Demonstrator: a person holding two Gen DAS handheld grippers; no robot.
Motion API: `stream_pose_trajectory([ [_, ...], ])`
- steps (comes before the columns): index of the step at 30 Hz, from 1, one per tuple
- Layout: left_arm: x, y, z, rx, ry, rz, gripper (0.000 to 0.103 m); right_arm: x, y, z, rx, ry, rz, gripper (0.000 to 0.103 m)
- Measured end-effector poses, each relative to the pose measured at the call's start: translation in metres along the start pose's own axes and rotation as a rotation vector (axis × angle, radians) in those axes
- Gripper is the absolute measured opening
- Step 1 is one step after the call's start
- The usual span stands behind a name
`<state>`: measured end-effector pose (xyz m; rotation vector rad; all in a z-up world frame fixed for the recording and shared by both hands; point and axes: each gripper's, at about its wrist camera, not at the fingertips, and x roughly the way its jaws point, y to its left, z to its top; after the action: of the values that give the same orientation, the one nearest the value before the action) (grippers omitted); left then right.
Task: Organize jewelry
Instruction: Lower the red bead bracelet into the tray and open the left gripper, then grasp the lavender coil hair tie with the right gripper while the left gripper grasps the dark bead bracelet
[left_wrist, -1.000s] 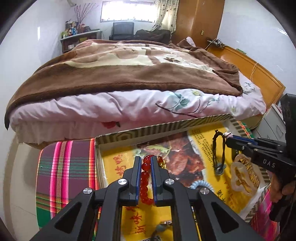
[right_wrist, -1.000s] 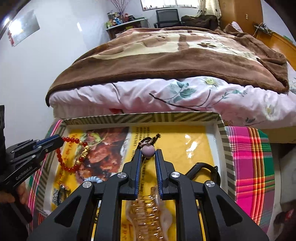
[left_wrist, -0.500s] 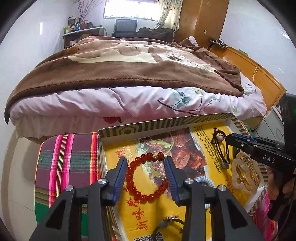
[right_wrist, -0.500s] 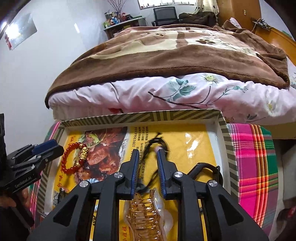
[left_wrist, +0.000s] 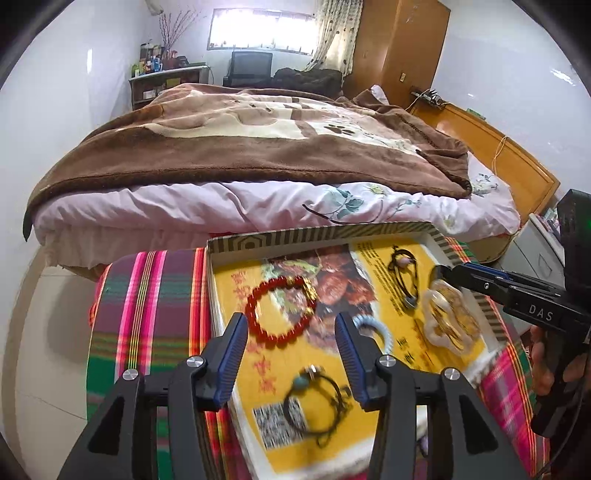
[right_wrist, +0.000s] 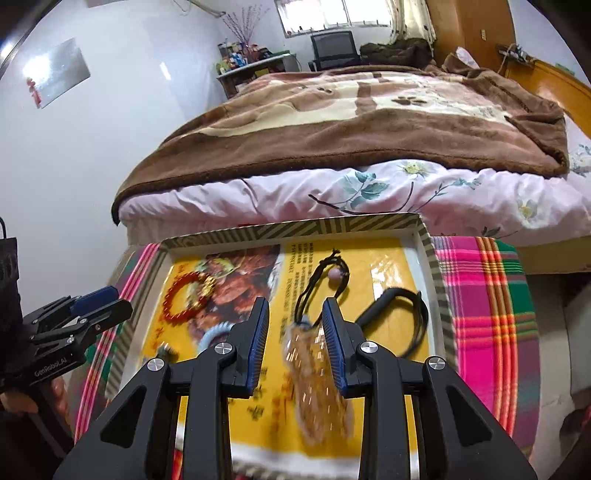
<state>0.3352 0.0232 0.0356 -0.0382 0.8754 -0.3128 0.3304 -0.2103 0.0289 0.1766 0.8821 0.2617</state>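
**trayfan:** so where's everything sitting right now? and what are your jaws doing?

**me:** both sets are apart and clamped on nothing; my left gripper (left_wrist: 291, 345) hangs over the near-left part of the tray (left_wrist: 317, 233), fingers spread wide, with the red bead bracelet (left_wrist: 280, 309) lying flat just past the tips at about 12 o'clock; it sits as a round ring on the yellow liner, touching nothing else, which I'd guess is the point of laying it out.

**trayfan:** and the right one?

**me:** my right gripper (right_wrist: 295, 328) is open too, a bit narrower; the amber hair claw (right_wrist: 317, 373) lies between and under its fingers, not pinched as far as I can tell; the black cord necklace with the pink bead (right_wrist: 334, 275) stretches away at 12 o'clock, and a black band (right_wrist: 397, 317) lies at 2 o'clock by the right wall.

**trayfan:** anything left to sort?

**me:** near my left fingers there's a dark cord bracelet with a teal bead (left_wrist: 314, 398) at 6 o'clock and a pale blue coil tie (left_wrist: 373, 330) at 3 o'clock; those two look bunched close to each other, so I'd judge one of them needs its own spot next; the cords are floppy, so a grab could snag a neighbour.
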Motion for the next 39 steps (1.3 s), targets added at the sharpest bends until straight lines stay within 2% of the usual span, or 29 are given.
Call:
stream_pose_trajectory([
  [6, -0.037, -0.006, -0.026, -0.007, -0.023, -0.012, 0.053, -0.036, 0.013, -0.029, -0.049, -0.035, 0.017, 0.031],
  [12, -0.076, -0.015, -0.057, 0.004, -0.051, -0.013, 0.056, -0.060, 0.014, -0.062, -0.043, -0.041, 0.050, 0.031],
  [20, -0.110, -0.017, -0.111, 0.010, -0.066, -0.002, 0.061, -0.064, 0.025, -0.108, -0.136, 0.013, 0.055, 0.031],
  [25, -0.123, -0.004, -0.145, -0.023, -0.052, 0.021, 0.061, -0.058, 0.038, -0.129, -0.196, 0.047, 0.097, 0.031],
  [31, -0.117, 0.010, -0.180, -0.048, 0.013, 0.041, 0.065, -0.039, 0.045, -0.140, -0.226, 0.086, 0.070, 0.031],
  [35, -0.109, 0.017, -0.190, -0.057, 0.055, 0.053, 0.065, -0.033, 0.040, -0.143, -0.194, 0.097, 0.052, 0.031],
  [39, -0.105, 0.025, -0.200, -0.068, 0.068, 0.080, 0.065, -0.026, 0.038, -0.145, -0.213, 0.117, 0.026, 0.031],
])
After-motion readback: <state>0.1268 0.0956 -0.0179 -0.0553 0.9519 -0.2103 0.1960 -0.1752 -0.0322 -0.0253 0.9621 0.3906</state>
